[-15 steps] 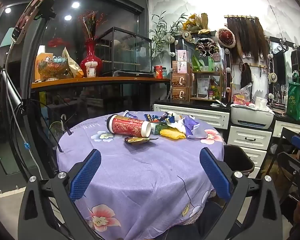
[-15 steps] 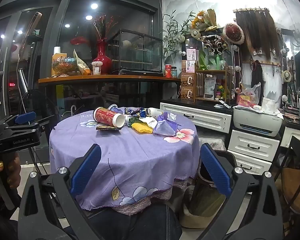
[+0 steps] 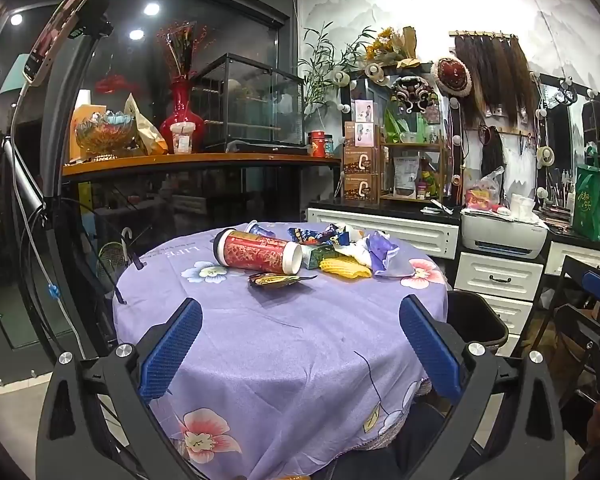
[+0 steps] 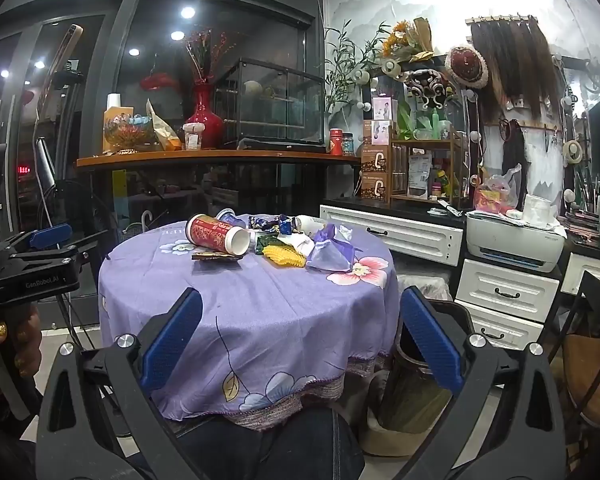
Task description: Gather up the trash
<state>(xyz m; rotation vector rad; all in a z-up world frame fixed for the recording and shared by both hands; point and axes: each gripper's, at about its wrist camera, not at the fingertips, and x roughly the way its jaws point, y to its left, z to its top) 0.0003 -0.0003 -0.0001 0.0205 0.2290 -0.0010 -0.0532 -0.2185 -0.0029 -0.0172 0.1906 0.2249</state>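
A round table (image 3: 284, 344) is covered by a soft lilac cloth printed with pink and white flowers, creased and hanging in folds over the edge. The trash is gathered in a loose heap on the far half of the tabletop: a red cylindrical cup (image 3: 260, 250) lies on its side with its white rim turned right, a flat dark glossy wrapper (image 3: 278, 280) lies just in front of it, and a ribbed yellow piece (image 3: 346, 267), a crumpled purple bag (image 3: 382, 250) and blue wrappers (image 3: 316, 235) are piled beside it. What the small white item behind the heap is cannot be told.

Behind the table a wooden shelf (image 3: 196, 159) carries a glossy red vase (image 3: 182, 118) and a glass case (image 3: 252, 102); white drawers (image 3: 500, 276) and a printer (image 3: 504, 232) stand at the right. A dark bin (image 4: 416, 364) is seen beside the table.

The left gripper (image 3: 300, 344) and right gripper (image 4: 300, 340) are held short of the heap, blue ridged pads spread wide, nothing between them.
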